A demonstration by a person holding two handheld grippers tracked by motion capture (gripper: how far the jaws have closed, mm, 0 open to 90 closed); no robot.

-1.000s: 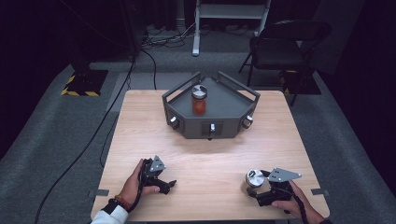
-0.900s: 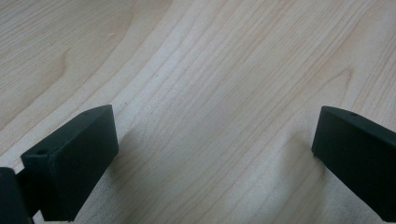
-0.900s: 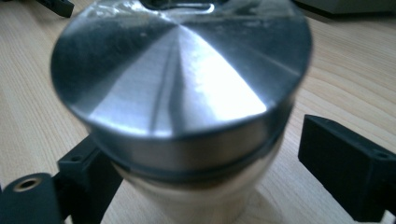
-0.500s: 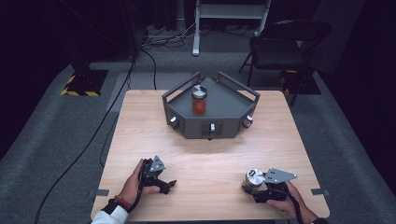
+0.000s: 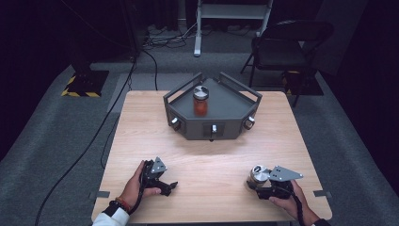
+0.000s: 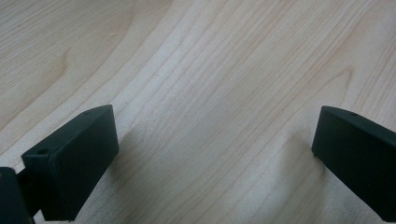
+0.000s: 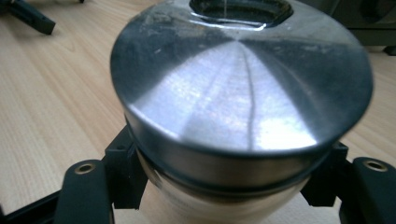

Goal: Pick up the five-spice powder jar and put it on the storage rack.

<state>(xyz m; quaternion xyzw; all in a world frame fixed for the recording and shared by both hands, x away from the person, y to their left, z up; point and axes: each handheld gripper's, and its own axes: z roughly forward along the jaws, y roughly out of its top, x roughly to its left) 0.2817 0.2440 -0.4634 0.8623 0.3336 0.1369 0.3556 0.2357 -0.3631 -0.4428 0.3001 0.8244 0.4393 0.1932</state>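
Observation:
A small jar with a shiny metal lid [image 5: 258, 172] [image 7: 243, 84] stands near the table's front right. My right gripper [image 5: 255, 181] [image 7: 224, 191] is shut on it, with the black jaws pressed against the pale body just under the lid. At the front left my left gripper [image 5: 172, 187] [image 6: 215, 154] rests low over the bare wood. Its jaws stand wide open with nothing between them. A second jar with red contents and a metal lid [image 5: 201, 100] stands upright in the grey tray [image 5: 233, 115] at the back.
The grey tray has raised rails and knobs on its front wall, and sits at the far middle of the wooden table [image 5: 211, 155]. A dark chair [image 5: 287, 47] and cables [image 5: 94, 136] lie beyond and beside the table on the grey floor.
The right gripper's jaws have closed onto the small jar at the front right. Both hands stay where they were, and the left gripper is unchanged.

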